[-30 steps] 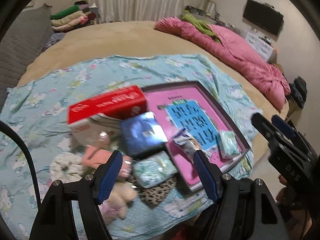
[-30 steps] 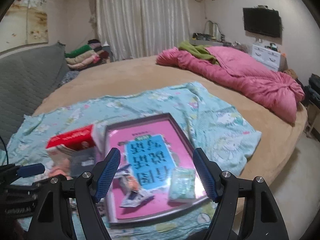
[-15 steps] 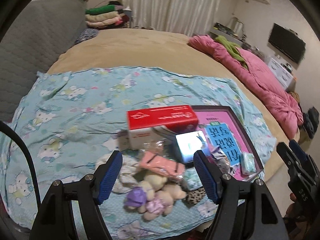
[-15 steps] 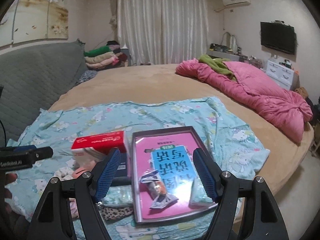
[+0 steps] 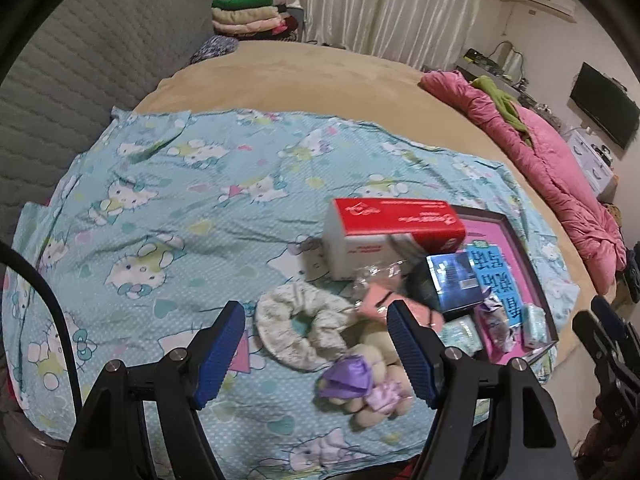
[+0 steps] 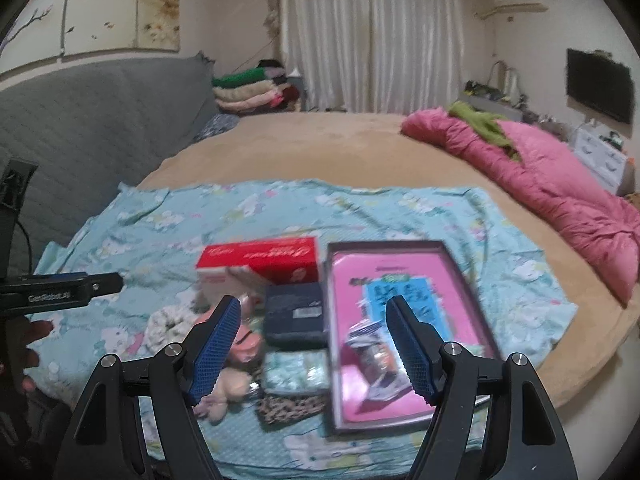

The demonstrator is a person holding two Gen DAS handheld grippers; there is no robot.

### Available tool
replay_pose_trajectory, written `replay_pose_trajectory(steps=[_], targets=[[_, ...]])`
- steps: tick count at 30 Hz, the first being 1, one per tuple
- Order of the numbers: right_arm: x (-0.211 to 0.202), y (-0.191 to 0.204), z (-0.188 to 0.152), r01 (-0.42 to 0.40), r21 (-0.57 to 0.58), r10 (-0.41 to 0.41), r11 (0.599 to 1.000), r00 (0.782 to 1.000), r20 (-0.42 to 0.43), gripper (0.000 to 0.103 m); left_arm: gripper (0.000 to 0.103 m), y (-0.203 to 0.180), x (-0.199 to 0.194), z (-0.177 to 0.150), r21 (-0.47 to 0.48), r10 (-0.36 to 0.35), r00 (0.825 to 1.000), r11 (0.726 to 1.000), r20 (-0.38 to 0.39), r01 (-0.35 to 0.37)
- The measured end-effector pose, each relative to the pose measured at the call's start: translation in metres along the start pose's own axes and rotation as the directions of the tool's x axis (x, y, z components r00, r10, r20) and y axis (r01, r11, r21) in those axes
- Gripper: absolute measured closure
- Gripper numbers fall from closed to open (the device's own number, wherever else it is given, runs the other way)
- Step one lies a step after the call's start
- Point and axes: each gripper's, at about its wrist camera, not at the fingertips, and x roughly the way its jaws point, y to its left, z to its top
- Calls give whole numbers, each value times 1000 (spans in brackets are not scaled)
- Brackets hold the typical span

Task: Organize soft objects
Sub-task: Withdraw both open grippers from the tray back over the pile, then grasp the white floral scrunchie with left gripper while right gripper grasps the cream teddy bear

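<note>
Overhead, open left hand-held gripper (image 5: 316, 352) above scrunchie (image 5: 300, 330).

The light-blue cartoon-print sheet (image 5: 168, 208) lies bare toward its far and left edges. Near its front right corner, a red-and-white cardboard box (image 5: 384, 236), white fabric scrunchie (image 5: 304, 324) and pink-lined tray (image 6: 404, 320) crowd together.
</note>
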Motion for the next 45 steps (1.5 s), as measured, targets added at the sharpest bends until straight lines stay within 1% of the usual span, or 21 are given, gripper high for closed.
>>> replay_pose_trajectory(steps=[5,7,9,10,12,15,22,29,31,35,39,41,43,45], targets=[[19,18,-17,-69,-24,67,997,994,-89,27,30,19,16,-7,-28,11,1000,1000,-25,-11],[28,24,-26,-106,-3,104,994,985,-135,27,30,24,22,-10,-32,21,999,999,-32,-22],[39,34,-38,-145,28,147,989,970,-192,27,30,30,29,-12,-41,28,999,999,-37,-30],[43,37,-41,-151,36,155,988,965,-210,27,30,34,33,-14,-45,30,999,998,-42,-32],[55,48,-52,-176,66,187,982,945,-267,27,30,38,41,-17,-50,29,998,998,-48,-31],[68,60,-64,-182,99,204,978,927,-315,27,30,43,52,-22,-54,22,998,998,-59,-25],[91,62,-75,-148,224,222,963,908,-356,27,30,55,78,-30,-76,-6,997,997,-77,0],[116,62,-86,-77,266,186,961,891,-414,27,30,58,103,-32,-70,-27,996,997,-86,21],[125,62,-88,-67,285,188,956,887,-422,30,30,58,108,-32,-65,-34,996,997,-86,28],[137,63,-86,-58,293,182,954,891,-417,36,30,57,116,-31,-64,-50,994,997,-93,44],[149,66,-87,-59,292,184,955,888,-422,45,30,60,126,-29,-74,-56,994,996,-96,49],[152,65,-86,-69,284,187,956,891,-413,49,30,62,131,-29,-82,-61,993,995,-104,53],[153,63,-85,-87,280,200,956,892,-406,56,30,63,135,-29,-87,-71,991,994,-110,61],[151,61,-84,-100,274,209,956,892,-402,58,30,62,141,-28,-91,-68,990,994,-120,58]])
